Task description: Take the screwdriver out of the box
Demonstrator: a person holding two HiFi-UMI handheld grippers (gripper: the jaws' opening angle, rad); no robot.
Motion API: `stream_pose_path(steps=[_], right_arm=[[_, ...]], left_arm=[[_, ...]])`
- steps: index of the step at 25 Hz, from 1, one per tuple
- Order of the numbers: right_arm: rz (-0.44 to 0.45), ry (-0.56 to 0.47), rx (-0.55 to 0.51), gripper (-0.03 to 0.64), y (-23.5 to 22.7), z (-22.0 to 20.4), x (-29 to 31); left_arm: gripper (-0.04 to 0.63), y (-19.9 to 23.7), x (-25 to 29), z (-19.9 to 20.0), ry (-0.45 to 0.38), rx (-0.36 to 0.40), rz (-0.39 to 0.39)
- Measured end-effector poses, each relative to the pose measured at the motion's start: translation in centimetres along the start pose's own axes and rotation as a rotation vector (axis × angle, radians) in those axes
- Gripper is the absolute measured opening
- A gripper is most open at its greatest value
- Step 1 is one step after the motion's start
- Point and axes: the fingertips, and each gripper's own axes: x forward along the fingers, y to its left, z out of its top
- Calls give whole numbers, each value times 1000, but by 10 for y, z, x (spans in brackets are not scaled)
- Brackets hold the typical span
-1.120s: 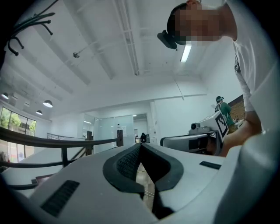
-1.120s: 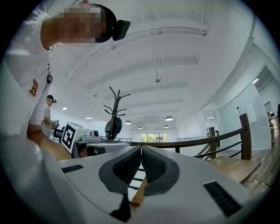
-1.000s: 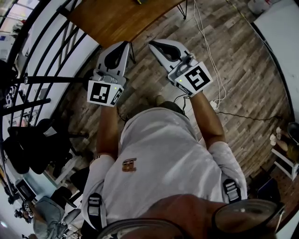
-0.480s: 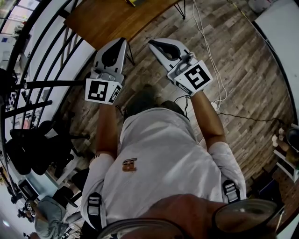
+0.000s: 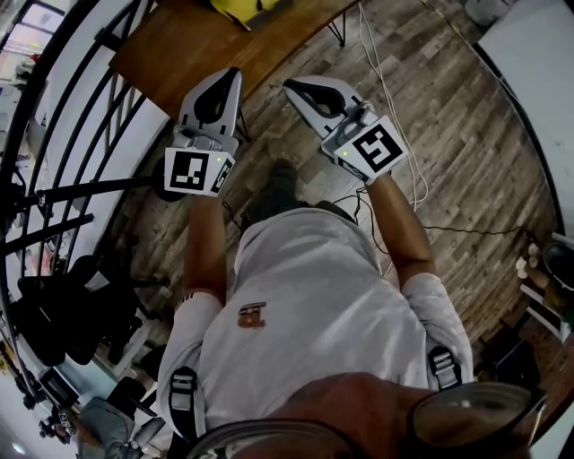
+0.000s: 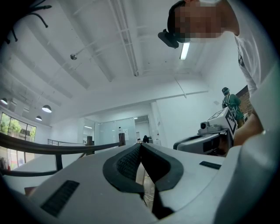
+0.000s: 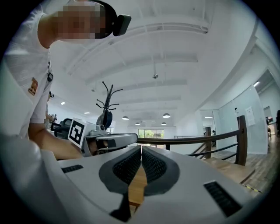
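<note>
No screwdriver shows in any view. At the head view's top edge lies a yellow thing [image 5: 240, 9] on a brown wooden table [image 5: 179, 45], cut off by the frame; I cannot tell what it is. My left gripper [image 5: 234, 73] is held out level over the floor, its tip just short of the table's near edge. Its ribbed pads meet at the tip with nothing between them [image 6: 140, 145]. My right gripper [image 5: 290, 86] hangs beside it over the plank floor, also shut and empty [image 7: 141, 148]. Both point toward the table.
A black curved railing [image 5: 72, 108] runs along the left. White cables [image 5: 395, 99] trail over the wooden floor at the right. A white tabletop corner [image 5: 538, 54] stands at the top right. The person's shoe [image 5: 273, 184] is below the grippers. Black chairs crowd the lower left.
Both grippers have moved forward toward the wooden table, still shut. The table and the yellow thing on it have come further into the head view.
</note>
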Motion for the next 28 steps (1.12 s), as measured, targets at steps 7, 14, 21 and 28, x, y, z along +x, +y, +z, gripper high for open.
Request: stream_pose_path(steps=[7, 14, 21, 28], right_arm=[[13, 73, -24, 32, -76, -22, 71], [8, 121, -53, 32, -159, -34, 154], [14, 181, -90, 32, -238, -49, 215], [48, 245, -117, 34, -266, -70, 267]], left_arm=[[18, 74, 64, -31, 0, -2, 14], [18, 154, 127, -61, 10, -20, 4], [18, 209, 189, -90, 17, -35, -30], [18, 253, 211, -112, 41, -66, -38]])
